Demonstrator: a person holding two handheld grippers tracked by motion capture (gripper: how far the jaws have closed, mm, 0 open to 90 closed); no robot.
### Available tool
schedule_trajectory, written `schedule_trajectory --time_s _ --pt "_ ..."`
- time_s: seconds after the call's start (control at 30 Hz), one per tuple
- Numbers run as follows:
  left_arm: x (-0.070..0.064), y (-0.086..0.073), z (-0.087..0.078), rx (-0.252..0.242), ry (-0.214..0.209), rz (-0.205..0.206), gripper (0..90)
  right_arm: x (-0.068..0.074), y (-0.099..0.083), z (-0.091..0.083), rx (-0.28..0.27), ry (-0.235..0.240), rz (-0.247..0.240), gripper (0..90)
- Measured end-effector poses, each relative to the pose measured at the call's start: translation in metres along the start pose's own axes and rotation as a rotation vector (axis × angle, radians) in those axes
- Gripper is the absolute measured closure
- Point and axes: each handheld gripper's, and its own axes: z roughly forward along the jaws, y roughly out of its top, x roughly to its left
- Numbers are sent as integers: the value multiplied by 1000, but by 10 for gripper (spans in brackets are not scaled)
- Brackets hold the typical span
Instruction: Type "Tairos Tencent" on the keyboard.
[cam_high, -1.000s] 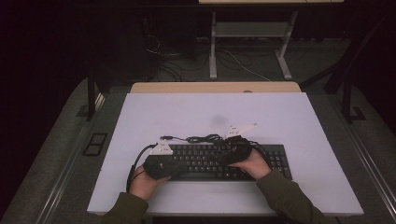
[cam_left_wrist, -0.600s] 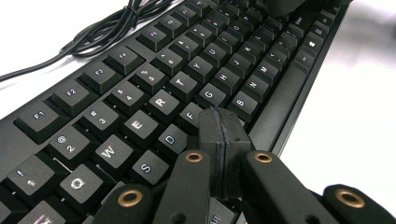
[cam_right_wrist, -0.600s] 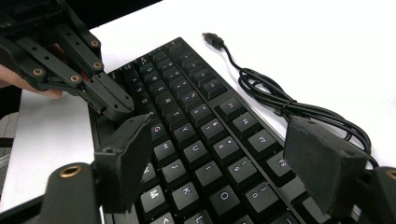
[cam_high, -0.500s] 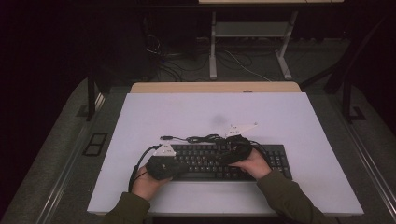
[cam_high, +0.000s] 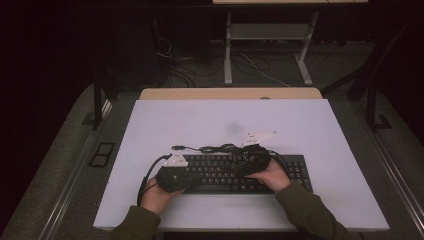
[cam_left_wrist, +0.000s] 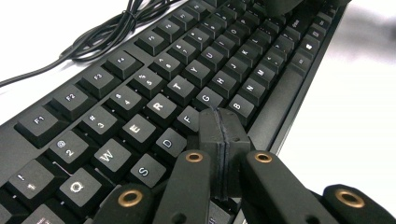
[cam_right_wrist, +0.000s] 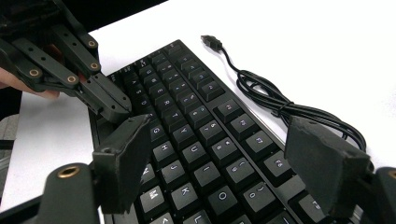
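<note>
- The left gripper (cam_left_wrist: 219, 135), lower centre of its own view, has its jaws pressed together into one blunt tip just over the keys around F and V, seemingly to poke one key.
- The black, flat plastic keyboard (cam_high: 235, 172) lies lower centre on the white table (cam_high: 310, 125).
- The right gripper (cam_right_wrist: 233, 163) hovers spread wide above the middle keys.
- A coiled black USB cable (cam_right_wrist: 275, 105), upper right, lies just beside the keyboard's far edge, clear of both grippers.
</note>
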Motion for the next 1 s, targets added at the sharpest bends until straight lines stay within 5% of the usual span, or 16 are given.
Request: schedule_trajectory --time_s 1.0 --pt "11 7 -3 -37 33 -9 893 0 -1 0 2 -2 3 214"
